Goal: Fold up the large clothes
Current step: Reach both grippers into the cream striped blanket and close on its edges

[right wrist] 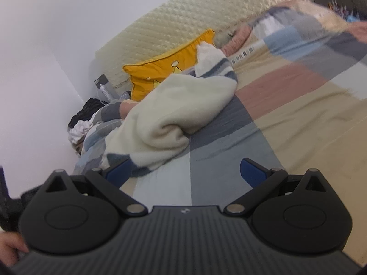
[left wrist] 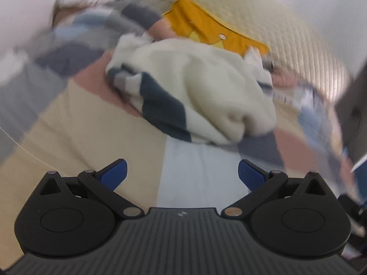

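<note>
A cream garment with dark blue and grey stripes (left wrist: 201, 96) lies crumpled in a heap on the bed; it also shows in the right wrist view (right wrist: 174, 112). My left gripper (left wrist: 182, 174) is open and empty, a short way in front of the heap above the bedcover. My right gripper (right wrist: 185, 171) is open and empty, with its left finger (right wrist: 119, 171) close to the garment's striped hem. Both views are blurred by motion.
The bed has a patchwork cover (right wrist: 286, 105) of beige, pink, grey and pale blue. A yellow cushion (right wrist: 165, 68) leans on the quilted headboard (right wrist: 174, 25). A rumpled duvet (right wrist: 316, 36) lies at the far right. Dark and white clothes (right wrist: 84, 119) are piled by the wall.
</note>
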`<action>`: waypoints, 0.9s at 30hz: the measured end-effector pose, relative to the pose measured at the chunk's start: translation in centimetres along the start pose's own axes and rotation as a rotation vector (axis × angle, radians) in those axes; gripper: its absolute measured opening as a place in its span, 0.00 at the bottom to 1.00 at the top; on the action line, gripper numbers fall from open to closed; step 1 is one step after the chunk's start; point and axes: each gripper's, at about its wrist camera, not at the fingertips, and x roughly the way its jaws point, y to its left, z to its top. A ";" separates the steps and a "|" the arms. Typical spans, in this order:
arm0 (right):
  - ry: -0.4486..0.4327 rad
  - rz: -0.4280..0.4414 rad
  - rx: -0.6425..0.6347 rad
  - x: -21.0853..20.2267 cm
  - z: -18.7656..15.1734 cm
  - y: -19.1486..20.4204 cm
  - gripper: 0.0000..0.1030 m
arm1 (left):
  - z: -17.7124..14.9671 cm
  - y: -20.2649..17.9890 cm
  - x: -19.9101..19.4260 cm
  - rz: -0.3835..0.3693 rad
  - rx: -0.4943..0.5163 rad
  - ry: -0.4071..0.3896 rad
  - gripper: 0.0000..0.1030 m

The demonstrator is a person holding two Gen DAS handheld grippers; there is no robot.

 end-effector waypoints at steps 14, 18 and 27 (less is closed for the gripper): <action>0.071 0.123 0.289 17.6 2.7 -3.8 0.99 | 3.1 7.7 16.0 -0.225 -0.378 0.075 1.00; 0.072 0.129 0.382 22.3 2.7 -5.0 0.99 | 3.8 8.5 18.2 -0.259 -0.386 0.028 1.00; 0.013 0.102 0.368 28.6 4.9 -5.6 0.50 | 6.4 10.0 21.9 -0.229 -0.403 0.020 0.55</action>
